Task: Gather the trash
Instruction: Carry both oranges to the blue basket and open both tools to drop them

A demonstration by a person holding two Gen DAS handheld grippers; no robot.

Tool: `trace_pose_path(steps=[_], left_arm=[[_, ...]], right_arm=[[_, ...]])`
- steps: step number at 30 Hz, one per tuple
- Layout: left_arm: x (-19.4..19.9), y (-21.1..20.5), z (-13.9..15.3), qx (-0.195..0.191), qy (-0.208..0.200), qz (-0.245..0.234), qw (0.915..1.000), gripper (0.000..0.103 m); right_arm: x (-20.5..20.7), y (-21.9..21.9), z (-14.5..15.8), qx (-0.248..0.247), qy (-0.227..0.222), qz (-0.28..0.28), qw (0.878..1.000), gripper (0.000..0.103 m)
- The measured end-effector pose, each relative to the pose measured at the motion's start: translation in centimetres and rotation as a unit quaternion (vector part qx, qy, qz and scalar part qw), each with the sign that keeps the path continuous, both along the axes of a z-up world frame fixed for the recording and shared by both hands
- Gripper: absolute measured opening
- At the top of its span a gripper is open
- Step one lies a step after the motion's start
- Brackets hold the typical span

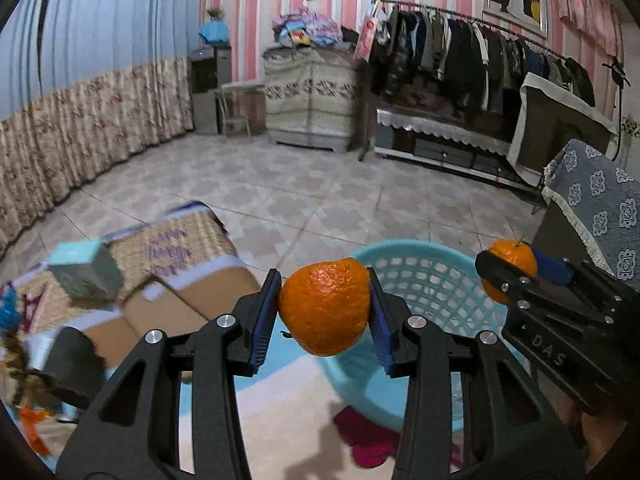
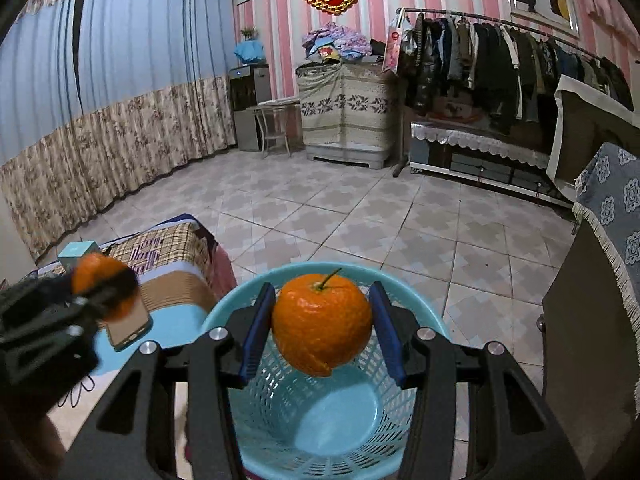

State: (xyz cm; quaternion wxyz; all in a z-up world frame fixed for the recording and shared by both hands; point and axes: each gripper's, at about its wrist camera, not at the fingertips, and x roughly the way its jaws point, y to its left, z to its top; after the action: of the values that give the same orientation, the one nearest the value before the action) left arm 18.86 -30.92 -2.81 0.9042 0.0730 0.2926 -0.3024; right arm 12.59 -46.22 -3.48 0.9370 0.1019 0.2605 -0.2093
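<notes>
- Presently, the left gripper (image 1: 325, 307) is clamped on an orange peel shell (image 1: 325, 307), both blue pads pressing its flanks; the peel looks hollow and slightly squashed at its lower edge.
- Right gripper (image 2: 322, 322) is likewise closed around a second orange peel (image 2: 322, 322), stem uppermost, held square between the pads.
- Blue mesh basket (image 2: 424, 312) sits on the floor; in the right wrist view its open mouth lies directly beneath the held peel, bottom visible at 6 o'clock and bare as far as can be seen.
- In the left wrist view the basket (image 1: 432, 280) lies at about 3 o'clock of the left peel — only its rim passes behind the load, so this side is judged not yet over the opening.
- Step in hand, by judgement: dropping both peels into the basket.
- Recommended: release the right peel first, parting the jaws fully so the soft rind does not cling to a pad.
- Recommended: carry the left peel toward 3 o'clock until the basket floor shows beneath it — then open.
- Risk: the two tools are near each other; stagger the releases to avoid a knock.
- Noted: a phone (image 2: 128, 326) and a small teal box (image 1: 84, 274) lie on the patterned bedding (image 1: 180, 240) at 9 o'clock, well apart from the basket.
</notes>
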Motion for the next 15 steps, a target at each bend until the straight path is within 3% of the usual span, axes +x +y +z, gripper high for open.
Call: trace_pose_path(steps=[7,15], left_arm=[[1.2,-3.0,-3.8,0.01,0.026,-0.005,0.9996,0.041],[1.2,-5.2,-5.3,0.034,0.013,-0.014,0.9992,0.041]], right_arm=[[-0.9,-1.6,-2.4,0.011,0.016,-0.03,0.999,0.048],[-1.4,-3.8,-4.6,0.028,0.036,-0.066,0.997,0.048]])
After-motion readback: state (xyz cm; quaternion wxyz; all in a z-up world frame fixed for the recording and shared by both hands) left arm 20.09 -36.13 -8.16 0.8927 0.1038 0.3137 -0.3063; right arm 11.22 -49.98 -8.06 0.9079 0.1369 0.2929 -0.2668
